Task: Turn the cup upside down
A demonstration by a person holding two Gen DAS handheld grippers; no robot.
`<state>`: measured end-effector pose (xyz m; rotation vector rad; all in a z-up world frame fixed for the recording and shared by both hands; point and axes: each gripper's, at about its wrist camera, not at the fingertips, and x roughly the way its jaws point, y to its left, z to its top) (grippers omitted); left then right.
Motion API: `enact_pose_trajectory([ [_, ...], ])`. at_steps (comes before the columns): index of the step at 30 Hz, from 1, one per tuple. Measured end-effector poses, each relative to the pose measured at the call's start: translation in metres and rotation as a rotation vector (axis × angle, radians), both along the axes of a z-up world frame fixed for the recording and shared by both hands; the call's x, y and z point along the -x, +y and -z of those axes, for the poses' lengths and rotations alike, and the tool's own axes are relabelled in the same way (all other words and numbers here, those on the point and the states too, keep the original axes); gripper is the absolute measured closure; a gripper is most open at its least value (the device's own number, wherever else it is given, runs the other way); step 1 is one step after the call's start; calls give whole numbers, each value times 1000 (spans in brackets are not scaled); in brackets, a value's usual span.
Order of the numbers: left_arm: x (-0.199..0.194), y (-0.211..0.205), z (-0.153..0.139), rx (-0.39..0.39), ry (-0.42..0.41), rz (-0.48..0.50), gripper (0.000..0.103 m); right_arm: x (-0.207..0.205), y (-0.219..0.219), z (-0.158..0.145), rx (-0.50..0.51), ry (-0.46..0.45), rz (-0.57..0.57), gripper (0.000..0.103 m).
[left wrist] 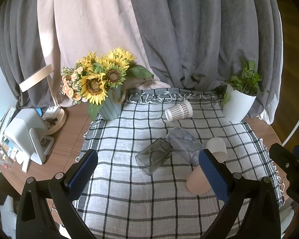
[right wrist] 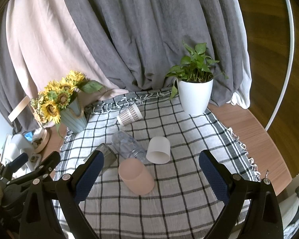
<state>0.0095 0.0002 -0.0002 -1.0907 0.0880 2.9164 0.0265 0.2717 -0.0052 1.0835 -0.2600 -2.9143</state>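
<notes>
Cups lying on side on checked cloth (right wrist: 189, 139): five.
- one pink cup (right wrist: 136, 177)
- one white cup (right wrist: 158, 149)
- one checked paper cup (right wrist: 129, 115)
- one smoky glass tumbler (left wrist: 153, 156)
- one clear plastic cup (left wrist: 184, 143)

Plants: two, namely one sunflower bouquet in blue pot (left wrist: 97, 79), one green plant in white pot (right wrist: 195, 93).

Grippers: two.

Desk lamp (left wrist: 47, 99): one.

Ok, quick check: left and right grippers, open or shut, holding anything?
Left gripper: jaws open, holding nothing, above the checked cloth.
Right gripper: jaws open, holding nothing; pink cup lies on its side between them.
</notes>
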Motion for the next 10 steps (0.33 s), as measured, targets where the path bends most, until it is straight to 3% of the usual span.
enact_pose_trajectory([
  [10, 5, -3, 3, -4, -15, 1, 0, 0, -1, 2, 0, -4, -1, 7],
])
